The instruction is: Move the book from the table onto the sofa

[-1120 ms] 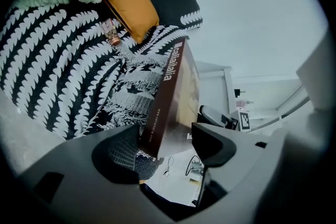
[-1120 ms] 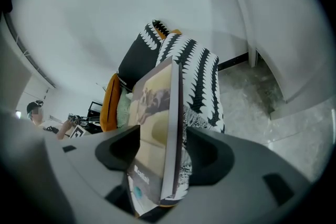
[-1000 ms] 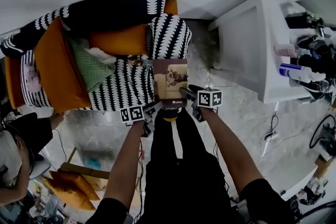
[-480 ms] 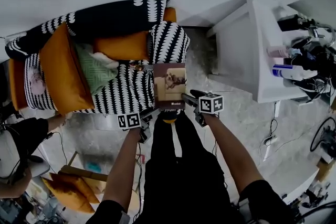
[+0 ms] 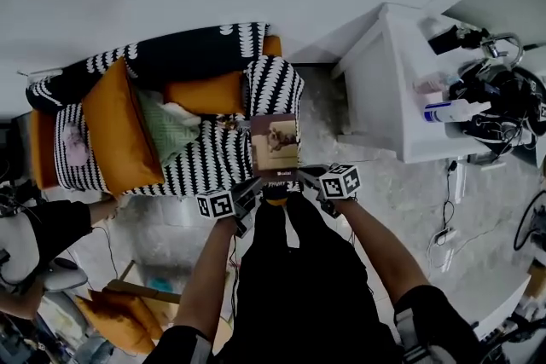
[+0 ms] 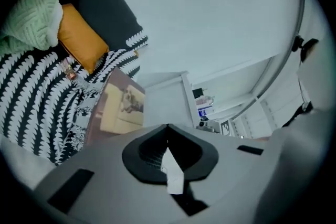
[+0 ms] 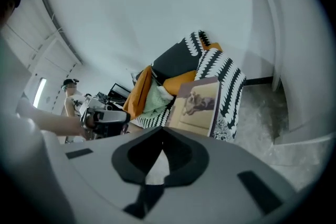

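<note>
While the book (image 5: 275, 145) lies on the sofa (image 5: 205, 166), neither gripper touches it. It rests on the black-and-white patterned cover, at the end of the sofa that is nearer to the white table (image 5: 384, 81), and its front with a picture of a dog faces up. The left gripper (image 5: 247, 193) and the right gripper (image 5: 305, 176) are just in front of the near edge of the book, one at each side, and both are apart from it. The fingers of both grippers have just been closing; now they are pressed together and nothing is between them. An orange cushion (image 5: 119, 128) and a green cushion (image 5: 166, 125) lie further along the sofa. Some bottles (image 5: 452, 109) stand on the white table.
</note>
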The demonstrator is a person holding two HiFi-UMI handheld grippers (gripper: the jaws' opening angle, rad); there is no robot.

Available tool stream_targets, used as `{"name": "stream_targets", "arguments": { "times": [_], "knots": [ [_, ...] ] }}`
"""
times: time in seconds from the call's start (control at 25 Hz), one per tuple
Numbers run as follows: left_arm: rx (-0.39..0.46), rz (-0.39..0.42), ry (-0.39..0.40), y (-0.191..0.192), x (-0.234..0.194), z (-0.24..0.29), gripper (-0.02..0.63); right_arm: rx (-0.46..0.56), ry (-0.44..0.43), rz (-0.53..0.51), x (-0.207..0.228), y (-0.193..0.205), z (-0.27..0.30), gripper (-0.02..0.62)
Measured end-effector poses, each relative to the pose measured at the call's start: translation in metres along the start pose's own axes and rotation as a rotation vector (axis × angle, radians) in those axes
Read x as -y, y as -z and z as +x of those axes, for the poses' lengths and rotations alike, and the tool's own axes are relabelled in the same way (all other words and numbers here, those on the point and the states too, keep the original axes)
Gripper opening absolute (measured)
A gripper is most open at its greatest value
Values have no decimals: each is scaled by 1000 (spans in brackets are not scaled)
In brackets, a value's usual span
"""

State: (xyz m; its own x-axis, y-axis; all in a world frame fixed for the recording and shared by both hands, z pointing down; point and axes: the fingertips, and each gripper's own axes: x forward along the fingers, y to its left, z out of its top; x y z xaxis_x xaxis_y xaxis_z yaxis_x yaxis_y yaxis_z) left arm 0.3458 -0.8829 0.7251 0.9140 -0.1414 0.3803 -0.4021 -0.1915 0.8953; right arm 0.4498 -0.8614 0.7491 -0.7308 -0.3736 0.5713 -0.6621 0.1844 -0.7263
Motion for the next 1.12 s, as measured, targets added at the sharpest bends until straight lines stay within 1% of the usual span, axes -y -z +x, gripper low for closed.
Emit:
{"name": "stream_targets", "arguments": {
  "times": [0.12, 0.24, 0.4, 0.52, 0.68, 0.76, 0.88, 1.12],
  "knots": [
    [17, 24, 51, 1, 28, -2, 11, -12, -24, -38, -18, -1, -6, 8],
    [52, 73, 80, 0, 59, -9, 11, -23, -83, -50, -38, 0, -13, 8],
    [85, 114, 84, 8, 89, -23, 11, -31, -163, -72, -66, 3, -26, 8],
    [106, 126, 80, 17, 102, -36, 11, -54, -208, -125, -88, 9, -35, 8],
    [145, 137, 83, 24, 117, -47, 11, -112, -237, -271, -111, 17, -46, 8],
    [155, 143, 83, 30, 122, -49, 11, -127, -245, -315, -118, 19, -51, 8],
    [168, 155, 80, 35, 128, -50, 11, -120, -255, -340, -122, 14, -56, 8],
    [192, 173, 66, 35, 132, -49, 11, -99, -278, -334, -123, 3, -58, 8]
  ]
}}
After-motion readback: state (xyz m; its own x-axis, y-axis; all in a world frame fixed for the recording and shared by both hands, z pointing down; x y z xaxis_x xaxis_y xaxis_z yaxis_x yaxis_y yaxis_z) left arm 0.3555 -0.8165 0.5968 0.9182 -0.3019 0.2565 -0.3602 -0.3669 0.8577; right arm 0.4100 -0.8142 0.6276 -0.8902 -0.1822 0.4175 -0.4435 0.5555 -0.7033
